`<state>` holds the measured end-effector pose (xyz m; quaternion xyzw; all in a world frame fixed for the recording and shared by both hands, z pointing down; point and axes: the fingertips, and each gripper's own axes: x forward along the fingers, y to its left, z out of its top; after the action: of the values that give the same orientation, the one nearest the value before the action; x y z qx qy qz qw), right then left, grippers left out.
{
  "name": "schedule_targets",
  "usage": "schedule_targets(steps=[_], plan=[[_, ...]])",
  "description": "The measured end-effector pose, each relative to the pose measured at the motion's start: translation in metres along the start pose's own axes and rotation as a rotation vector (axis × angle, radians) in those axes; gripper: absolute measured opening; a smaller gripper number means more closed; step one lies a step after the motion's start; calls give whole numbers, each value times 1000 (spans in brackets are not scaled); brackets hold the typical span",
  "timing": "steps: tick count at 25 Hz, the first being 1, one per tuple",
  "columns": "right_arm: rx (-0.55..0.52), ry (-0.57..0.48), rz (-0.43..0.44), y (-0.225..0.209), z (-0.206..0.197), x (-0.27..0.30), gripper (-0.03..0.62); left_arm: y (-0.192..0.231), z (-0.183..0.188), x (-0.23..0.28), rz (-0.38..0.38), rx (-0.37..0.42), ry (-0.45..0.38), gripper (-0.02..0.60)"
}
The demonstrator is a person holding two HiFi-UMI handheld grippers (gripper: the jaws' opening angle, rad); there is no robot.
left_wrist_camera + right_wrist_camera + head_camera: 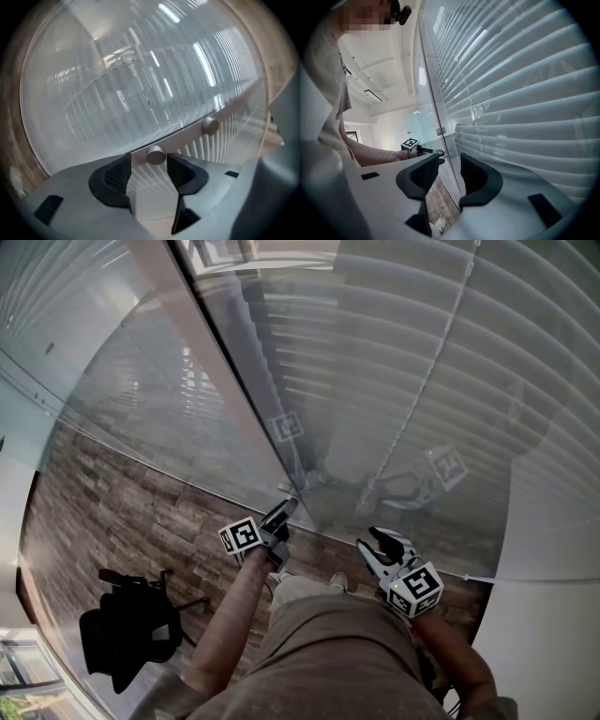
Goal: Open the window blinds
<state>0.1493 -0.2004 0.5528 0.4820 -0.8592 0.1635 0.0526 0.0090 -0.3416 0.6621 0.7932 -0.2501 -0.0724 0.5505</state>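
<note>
blinds (469, 352) of pale horizontal slats fill the upper right of the head view, sealed behind a glass wall (178, 409), with the slats lying nearly flat against each other so little shows through (closed, or close to it). a pale rail (187, 133) crosses the left gripper view, and a small round knob (156, 155) sticks out of it, with a second knob (209, 125) further along. the left gripper (149, 161) is held up to the first knob with its jaws spread wide; the knob sits just at their tips, and the dark ribbed pads do not press on it. the right gripper (450, 159) hovers near the glass, jaws apart, with nothing between them. the step in hand looks like taking hold of the knob, which probably tilts the slats; the next move would call for closing squarely on it, then turning or sliding it gently. below lie a wood-look floor (112, 502) and a black office chair (127, 634). no brand or readable writing shows, only black-and-white square markers on the gripper cubes.
</note>
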Motion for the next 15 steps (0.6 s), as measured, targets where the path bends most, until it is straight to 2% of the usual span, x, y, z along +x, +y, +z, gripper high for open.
schedule_targets(steps=[2, 5, 7, 8, 10, 11, 14, 15], plan=[[3, 1, -1, -1, -1, -1, 137, 5, -1, -5, 147, 275, 38, 239], [9, 1, 0, -2, -3, -1, 137, -4, 2, -7, 339, 739, 82, 241], [13, 0, 1, -2, -3, -1, 137, -13, 1, -3, 412, 949, 104, 239], [12, -1, 2, -2, -3, -1, 137, -15, -1, 1, 438, 1012, 118, 239], [12, -2, 3, -1, -3, 0, 137, -13, -4, 6, 489, 1080, 143, 238], [11, -3, 3, -1, -3, 0, 137, -11, -5, 7, 511, 1094, 145, 233], [12, -4, -1, -3, -2, -1, 137, -10, -2, 5, 544, 1106, 118, 150], [14, -5, -5, -5, -2, -2, 137, -10, -2, 4, 549, 1110, 113, 141]])
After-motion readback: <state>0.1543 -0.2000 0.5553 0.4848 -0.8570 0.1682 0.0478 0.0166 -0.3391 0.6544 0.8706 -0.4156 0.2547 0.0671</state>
